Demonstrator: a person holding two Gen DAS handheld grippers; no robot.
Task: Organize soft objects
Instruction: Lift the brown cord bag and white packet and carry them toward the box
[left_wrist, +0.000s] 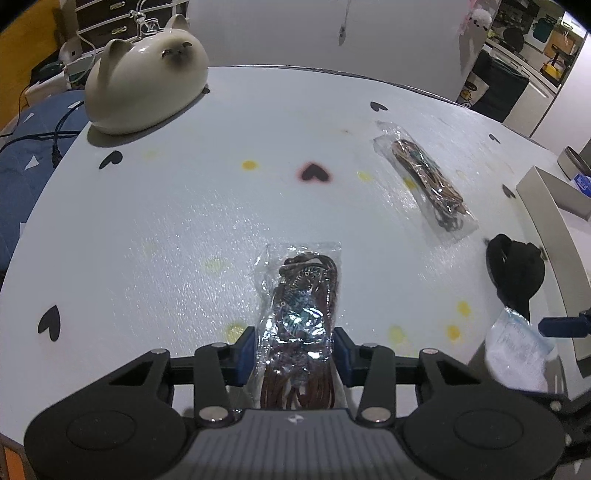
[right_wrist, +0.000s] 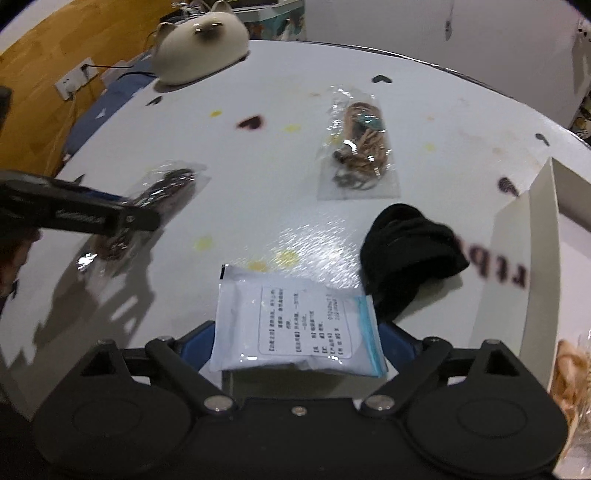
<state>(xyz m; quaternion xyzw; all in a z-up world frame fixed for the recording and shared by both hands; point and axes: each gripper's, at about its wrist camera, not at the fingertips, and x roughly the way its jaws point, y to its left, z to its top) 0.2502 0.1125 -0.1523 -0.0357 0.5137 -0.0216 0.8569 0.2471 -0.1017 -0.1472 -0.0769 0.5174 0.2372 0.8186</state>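
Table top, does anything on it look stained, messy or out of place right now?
Yes. The white table has yellow blotches scattered across it, and one black heart mark has a pinkish smear around it. A black cloth item lies crumpled beside the white box.

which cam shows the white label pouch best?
Right wrist: the white pouch sits centred between the right gripper fingers, printed label fully visible. Left wrist shows only a blurred corner of it at the right edge, label unreadable.
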